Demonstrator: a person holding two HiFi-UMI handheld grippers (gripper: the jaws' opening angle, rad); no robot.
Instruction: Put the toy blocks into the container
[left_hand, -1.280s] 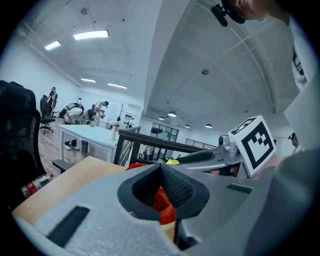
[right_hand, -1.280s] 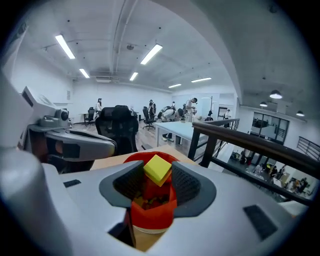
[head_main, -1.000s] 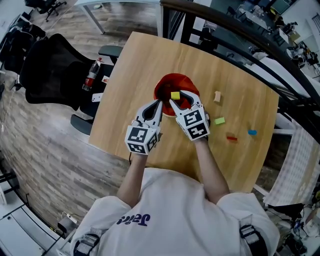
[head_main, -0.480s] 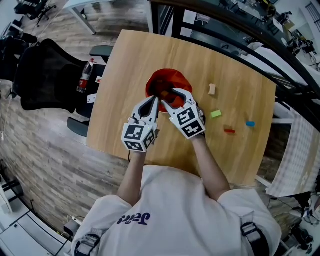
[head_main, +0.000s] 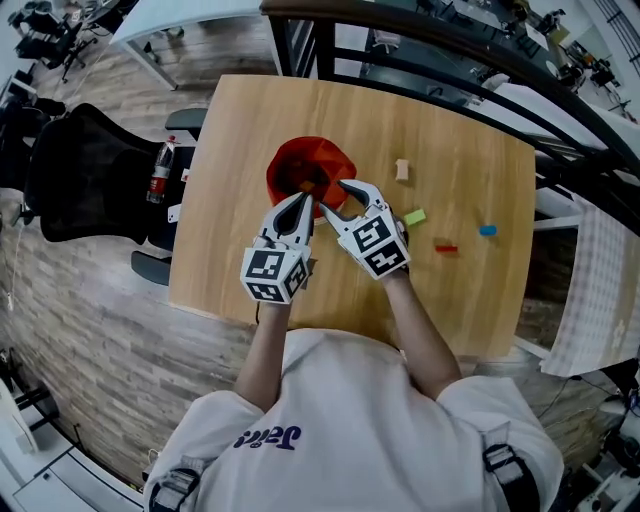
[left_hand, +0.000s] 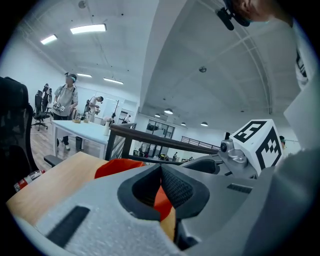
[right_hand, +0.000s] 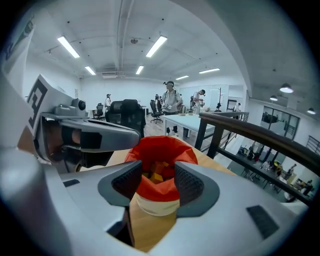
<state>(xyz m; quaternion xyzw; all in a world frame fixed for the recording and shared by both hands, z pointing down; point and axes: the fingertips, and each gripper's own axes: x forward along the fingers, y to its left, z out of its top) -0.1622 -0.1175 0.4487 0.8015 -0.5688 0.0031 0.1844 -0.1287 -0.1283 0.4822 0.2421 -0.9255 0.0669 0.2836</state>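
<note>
Loose blocks wait right of the container (head_main: 283, 166)

Left tool (head_main: 303, 199) pinched together, right tool (head_main: 337, 197) just opened, empty, both beside it. The green block (head_main: 414, 216) is nearest: likely light and rigid, so pinch its flat sides.

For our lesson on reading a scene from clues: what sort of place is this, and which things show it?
Probably an open-plan office or lab: a black office chair stands beside the wooden table, long ceiling strip lights run overhead, and people stand at white tables farther off.

matt wood table (head_main: 245, 130), cloth-like container (head_main: 298, 152)
</note>
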